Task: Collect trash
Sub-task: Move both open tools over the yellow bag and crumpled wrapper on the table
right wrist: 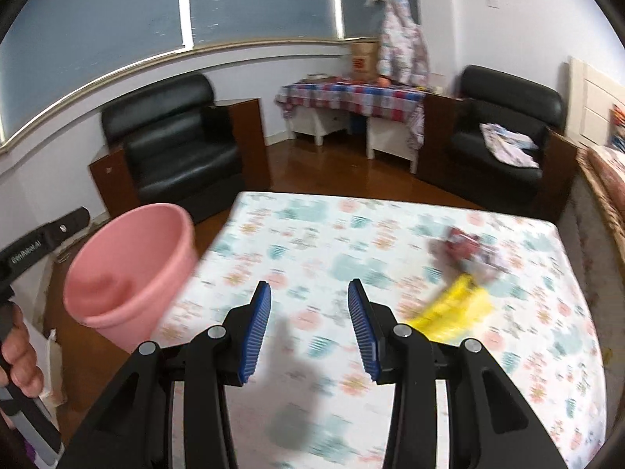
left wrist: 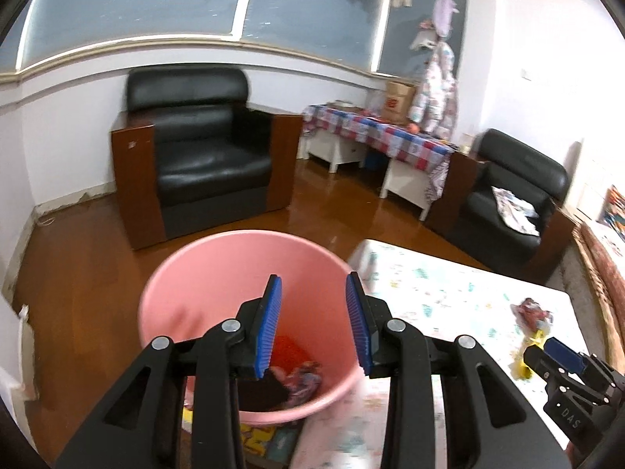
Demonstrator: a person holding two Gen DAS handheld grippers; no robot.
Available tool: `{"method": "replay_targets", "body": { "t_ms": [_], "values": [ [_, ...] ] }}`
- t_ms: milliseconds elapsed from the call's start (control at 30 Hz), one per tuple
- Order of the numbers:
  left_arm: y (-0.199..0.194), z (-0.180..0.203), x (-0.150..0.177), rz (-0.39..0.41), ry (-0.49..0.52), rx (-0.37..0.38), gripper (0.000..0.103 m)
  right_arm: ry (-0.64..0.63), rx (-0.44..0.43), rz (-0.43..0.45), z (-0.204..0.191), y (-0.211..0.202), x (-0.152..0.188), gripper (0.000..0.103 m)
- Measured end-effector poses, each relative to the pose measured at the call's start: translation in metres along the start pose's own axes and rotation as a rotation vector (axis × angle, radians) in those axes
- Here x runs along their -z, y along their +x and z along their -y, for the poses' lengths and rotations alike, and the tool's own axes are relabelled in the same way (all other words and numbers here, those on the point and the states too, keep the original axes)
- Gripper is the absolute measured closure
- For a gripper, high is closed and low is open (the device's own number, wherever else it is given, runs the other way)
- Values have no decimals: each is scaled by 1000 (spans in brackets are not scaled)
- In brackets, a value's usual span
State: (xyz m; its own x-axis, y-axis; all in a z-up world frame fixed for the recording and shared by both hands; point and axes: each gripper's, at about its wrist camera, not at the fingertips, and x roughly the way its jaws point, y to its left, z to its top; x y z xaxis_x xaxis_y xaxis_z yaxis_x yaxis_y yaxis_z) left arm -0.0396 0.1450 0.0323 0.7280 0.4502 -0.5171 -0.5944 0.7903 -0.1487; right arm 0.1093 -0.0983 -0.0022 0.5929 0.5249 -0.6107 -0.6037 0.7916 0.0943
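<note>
A pink bin (left wrist: 218, 285) stands on the floor beside the low table, with several crumpled wrappers (left wrist: 300, 383) at its bottom. My left gripper (left wrist: 314, 320) is open and empty right above the bin's mouth. On the patterned table (right wrist: 332, 242) lie a red crumpled wrapper (right wrist: 465, 248) and a yellow wrapper (right wrist: 457, 306). My right gripper (right wrist: 308, 324) is open and empty above the table, left of the yellow wrapper. The bin also shows in the right wrist view (right wrist: 129, 269). The right gripper shows in the left wrist view (left wrist: 554, 355), near the yellow wrapper (left wrist: 527, 359).
A black armchair (left wrist: 195, 148) stands behind the bin. A second black armchair (left wrist: 508, 195) is at the right. A side table with a checked cloth (left wrist: 375, 133) is against the far wall. The floor is brown wood (left wrist: 78, 254).
</note>
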Motion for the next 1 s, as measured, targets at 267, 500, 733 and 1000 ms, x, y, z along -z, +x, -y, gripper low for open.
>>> {"method": "replay_targets", "body": {
  "t_ms": [267,500,733,1000],
  "values": [
    [6,65,10,-19,122,132,69,131,126,-16,84,-19,20,63],
    [14,113,23,-83,218,280,69,221,169,-34,127,-23,31,63],
    [31,171,44,-228,341,494,69,257,174,-53,146,-21,37,62],
    [58,230,64,-328,469,609,69,297,162,-81,164,-17,44,62]
  ]
}}
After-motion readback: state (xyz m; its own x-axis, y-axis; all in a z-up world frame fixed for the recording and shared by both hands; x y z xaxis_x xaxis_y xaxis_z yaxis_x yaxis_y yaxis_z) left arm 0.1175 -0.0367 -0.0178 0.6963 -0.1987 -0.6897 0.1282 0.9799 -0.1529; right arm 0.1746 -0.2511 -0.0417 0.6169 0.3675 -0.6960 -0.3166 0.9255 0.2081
